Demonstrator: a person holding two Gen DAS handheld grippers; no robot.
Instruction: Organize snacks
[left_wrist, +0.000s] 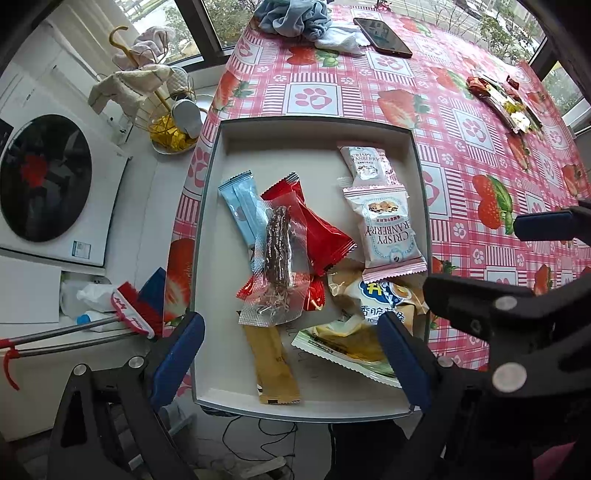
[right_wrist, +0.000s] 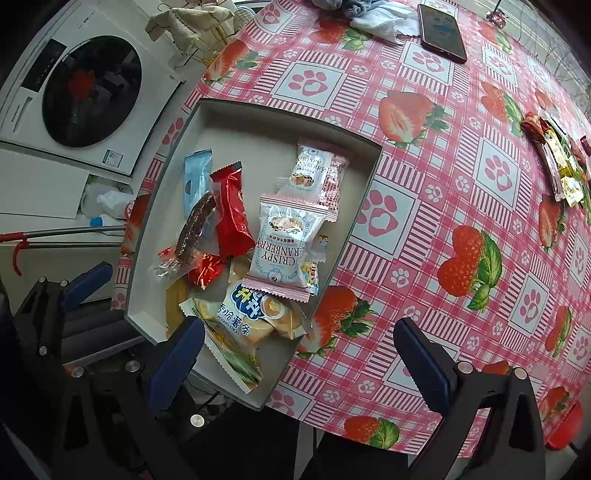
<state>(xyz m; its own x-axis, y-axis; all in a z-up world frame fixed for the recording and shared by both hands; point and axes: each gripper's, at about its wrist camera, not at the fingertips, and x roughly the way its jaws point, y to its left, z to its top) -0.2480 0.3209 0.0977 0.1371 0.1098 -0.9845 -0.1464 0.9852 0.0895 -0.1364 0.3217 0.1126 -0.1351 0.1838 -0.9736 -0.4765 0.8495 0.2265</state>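
I am holding both grippers wide apart and empty: the left gripper (left_wrist: 291, 354) is hovering over the near end of the tray (left_wrist: 317, 127), the right gripper (right_wrist: 295, 358) just beside it. Snack packets (left_wrist: 391, 229) are lying piled inside the tray; more snacks (right_wrist: 557, 162) are sitting well apart from it.

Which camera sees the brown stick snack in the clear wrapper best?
The left wrist view: the brown stick snack lies near the middle of the box, seen whole from above. The right wrist view shows it smaller, slanted, off to the left.
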